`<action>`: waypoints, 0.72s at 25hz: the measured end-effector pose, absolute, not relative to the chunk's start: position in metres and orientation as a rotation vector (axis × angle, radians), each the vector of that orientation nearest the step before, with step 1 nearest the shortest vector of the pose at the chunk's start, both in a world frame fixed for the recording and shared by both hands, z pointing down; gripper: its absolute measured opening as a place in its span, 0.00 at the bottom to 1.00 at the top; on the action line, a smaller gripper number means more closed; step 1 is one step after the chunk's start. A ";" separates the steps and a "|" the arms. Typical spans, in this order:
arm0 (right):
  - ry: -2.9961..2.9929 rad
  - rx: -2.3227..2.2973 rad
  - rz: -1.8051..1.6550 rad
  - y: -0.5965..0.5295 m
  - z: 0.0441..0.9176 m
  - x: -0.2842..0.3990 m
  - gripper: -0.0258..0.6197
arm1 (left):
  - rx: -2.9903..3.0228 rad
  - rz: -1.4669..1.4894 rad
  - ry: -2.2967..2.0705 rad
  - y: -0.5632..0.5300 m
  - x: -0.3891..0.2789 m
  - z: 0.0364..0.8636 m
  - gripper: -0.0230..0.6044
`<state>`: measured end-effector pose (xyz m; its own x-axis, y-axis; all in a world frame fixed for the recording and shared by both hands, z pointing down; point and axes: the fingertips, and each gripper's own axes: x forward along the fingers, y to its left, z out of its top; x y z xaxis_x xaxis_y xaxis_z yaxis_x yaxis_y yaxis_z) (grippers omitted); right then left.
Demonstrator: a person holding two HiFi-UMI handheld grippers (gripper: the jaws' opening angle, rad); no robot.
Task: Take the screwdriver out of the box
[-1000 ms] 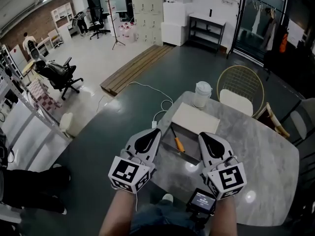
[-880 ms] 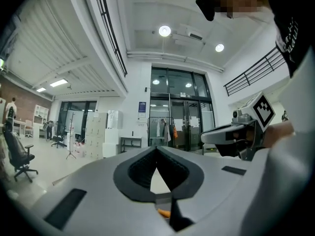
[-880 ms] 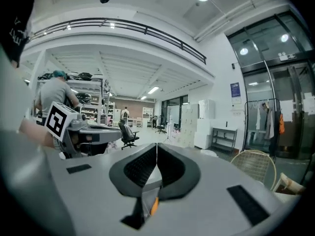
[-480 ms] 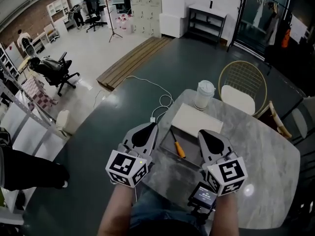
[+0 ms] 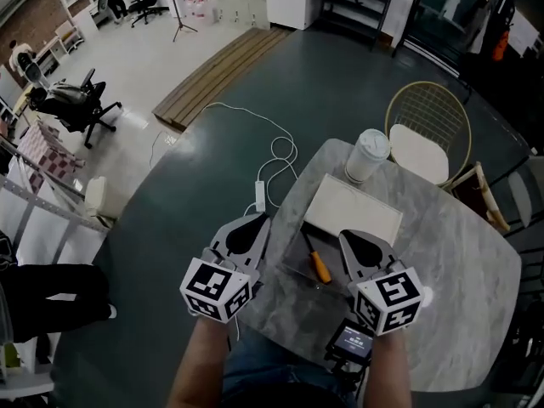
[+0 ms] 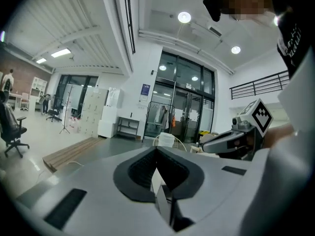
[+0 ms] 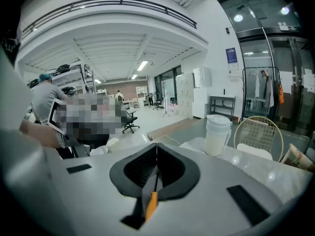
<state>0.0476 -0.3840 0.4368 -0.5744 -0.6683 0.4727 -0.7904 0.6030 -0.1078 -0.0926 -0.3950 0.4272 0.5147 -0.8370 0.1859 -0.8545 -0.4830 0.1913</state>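
Observation:
A screwdriver [image 5: 319, 265] with an orange handle lies in a shallow clear box [image 5: 294, 270] near the table's front edge, its white lid [image 5: 353, 213] open behind it. My left gripper [image 5: 253, 221] hovers just left of the box, jaws shut and empty [image 6: 156, 149]. Just right of the box, my right gripper [image 5: 350, 238] is also shut with nothing in it [image 7: 156, 145]. In the right gripper view the screwdriver [image 7: 150, 204] shows below the closed jaws. From the left gripper view I see the right gripper [image 6: 231, 142] off to the side.
A white lidded cup [image 5: 368, 155] stands behind the box on the grey marble table [image 5: 459, 287]. A gold wire chair [image 5: 425, 130] stands beyond the table. A white cable [image 5: 270, 170] trails over the dark floor to the left. Office chairs [image 5: 64, 104] stand far left.
Both grippers have come down and forward toward the box, staying shut. The head view has tilted further down, so the table and box now sit nearer the frame's middle.

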 end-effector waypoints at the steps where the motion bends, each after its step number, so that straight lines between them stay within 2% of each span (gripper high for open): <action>1: -2.428 1.154 0.455 -0.383 0.446 0.045 0.08 | 2.485 0.110 -1.405 -0.396 -0.094 0.437 0.06; 8: -2.317 1.041 0.537 -0.379 0.491 0.029 0.08 | 2.426 0.173 -1.291 -0.396 -0.093 0.478 0.06; 9: -2.300 0.993 0.570 -0.376 0.498 0.026 0.17 | 2.423 0.173 -1.285 -0.398 -0.092 0.480 0.06; 10: -2.279 0.943 0.612 -0.373 0.507 0.023 0.33 | 2.422 0.174 -1.281 -0.399 -0.092 0.482 0.06; 11: -2.252 0.903 0.647 -0.369 0.515 0.021 0.40 | 2.422 0.174 -1.277 -0.400 -0.092 0.482 0.06; 12: -2.219 0.878 0.668 -0.365 0.522 0.021 0.42 | 2.422 0.174 -1.274 -0.401 -0.091 0.483 0.06; 18: -2.047 0.835 0.754 -0.349 0.560 0.029 0.37 | 2.392 0.184 -1.264 -0.398 -0.093 0.494 0.06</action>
